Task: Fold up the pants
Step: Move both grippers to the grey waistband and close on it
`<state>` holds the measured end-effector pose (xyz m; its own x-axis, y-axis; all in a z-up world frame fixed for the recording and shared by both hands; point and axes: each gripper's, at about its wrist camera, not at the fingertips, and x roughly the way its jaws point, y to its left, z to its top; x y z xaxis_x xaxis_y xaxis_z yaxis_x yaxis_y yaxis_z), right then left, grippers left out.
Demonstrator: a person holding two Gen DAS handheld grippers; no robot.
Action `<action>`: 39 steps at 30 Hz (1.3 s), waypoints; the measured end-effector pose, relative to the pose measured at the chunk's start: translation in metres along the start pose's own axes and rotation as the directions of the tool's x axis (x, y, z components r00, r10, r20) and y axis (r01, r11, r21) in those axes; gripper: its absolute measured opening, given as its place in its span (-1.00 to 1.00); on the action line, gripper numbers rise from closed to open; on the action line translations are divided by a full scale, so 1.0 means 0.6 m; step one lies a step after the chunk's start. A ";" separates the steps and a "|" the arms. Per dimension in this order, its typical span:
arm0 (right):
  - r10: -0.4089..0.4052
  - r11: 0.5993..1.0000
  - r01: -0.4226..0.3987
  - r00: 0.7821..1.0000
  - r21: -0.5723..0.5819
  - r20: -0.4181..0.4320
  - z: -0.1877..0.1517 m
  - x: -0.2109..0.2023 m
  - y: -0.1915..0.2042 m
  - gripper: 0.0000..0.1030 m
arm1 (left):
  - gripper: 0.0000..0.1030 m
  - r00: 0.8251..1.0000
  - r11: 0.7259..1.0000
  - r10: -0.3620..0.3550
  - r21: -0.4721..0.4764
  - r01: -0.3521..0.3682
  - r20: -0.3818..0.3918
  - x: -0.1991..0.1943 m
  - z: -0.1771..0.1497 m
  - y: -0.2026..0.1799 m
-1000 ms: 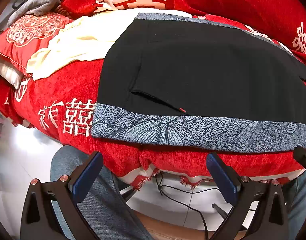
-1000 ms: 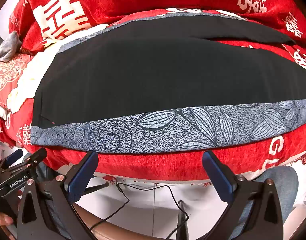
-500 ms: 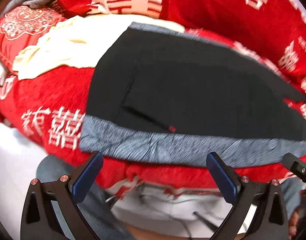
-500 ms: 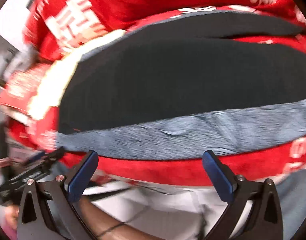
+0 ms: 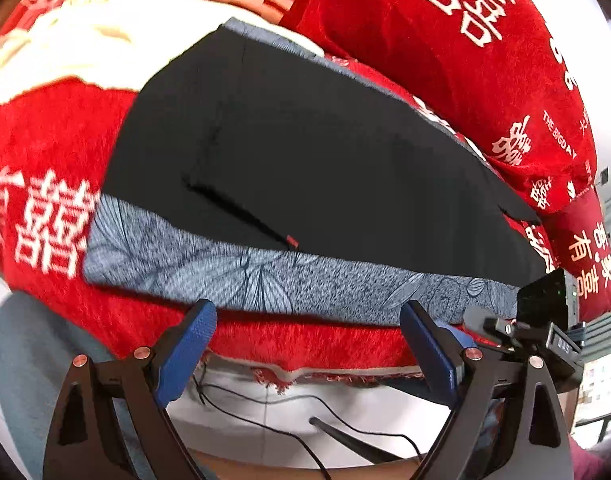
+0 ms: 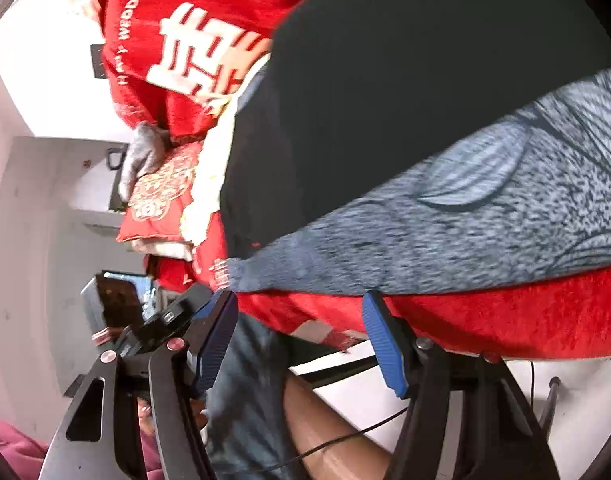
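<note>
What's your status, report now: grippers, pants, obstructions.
Left gripper open, right gripper open, both empty at the bed edge. Black pants with grey leaf-print band flat on red blanket, unfolded. Nothing blocking.

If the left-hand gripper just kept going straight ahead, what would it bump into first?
Probably the front edge of the red blanket on the bed, just under the grey leaf-print band of the black pants. The left gripper is open and holds nothing; depth is hard to judge.

Black pants lie flat before the spread, empty left claw.
</note>
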<state>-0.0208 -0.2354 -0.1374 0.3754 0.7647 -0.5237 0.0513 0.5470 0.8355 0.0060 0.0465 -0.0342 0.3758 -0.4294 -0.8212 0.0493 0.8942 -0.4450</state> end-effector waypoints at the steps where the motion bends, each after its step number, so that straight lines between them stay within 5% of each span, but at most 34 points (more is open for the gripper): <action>1: 0.015 1.000 -0.015 1.000 0.005 0.012 0.003 0.000 -0.006 0.33 | 0.82 1.000 1.000 -0.005 -0.011 0.005 -0.003 0.003 -0.003 0.002; 7: 0.055 0.998 -0.055 0.998 0.016 0.000 0.001 0.003 -0.012 0.33 | 0.82 0.998 0.995 -0.026 -0.095 0.021 -0.056 0.026 -0.025 0.026; 20: 0.130 0.990 -0.132 0.990 0.042 0.047 0.013 0.013 -0.006 0.33 | 0.82 0.995 0.970 -0.096 -0.226 0.090 -0.014 0.055 -0.022 0.078; 24: 0.177 0.984 -0.175 0.982 -0.027 0.074 0.019 -0.016 0.030 0.33 | 0.82 0.989 0.959 -0.132 -0.246 0.143 0.064 0.033 -0.010 0.087; 27: 0.137 0.990 -0.132 0.986 -0.055 0.097 0.020 -0.043 0.035 0.33 | 0.82 0.988 0.958 -0.132 -0.245 0.148 0.078 0.032 0.005 0.091; 35: 0.016 0.992 -0.033 0.991 0.125 0.136 -0.015 -0.100 -0.060 0.33 | 0.82 0.996 0.965 -0.081 -0.247 0.084 0.022 0.048 -0.007 0.094; 39: 0.086 0.970 -0.127 0.976 0.205 0.201 -0.009 -0.110 -0.090 0.34 | 0.82 0.996 0.955 -0.088 -0.282 0.090 0.020 0.056 0.000 0.098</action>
<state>-0.0535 -0.3138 -0.1488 0.5564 0.7249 -0.4062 0.1920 0.3634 0.9116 0.0213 0.0846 -0.0881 0.3881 -0.5035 -0.7719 -0.1803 0.7799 -0.5993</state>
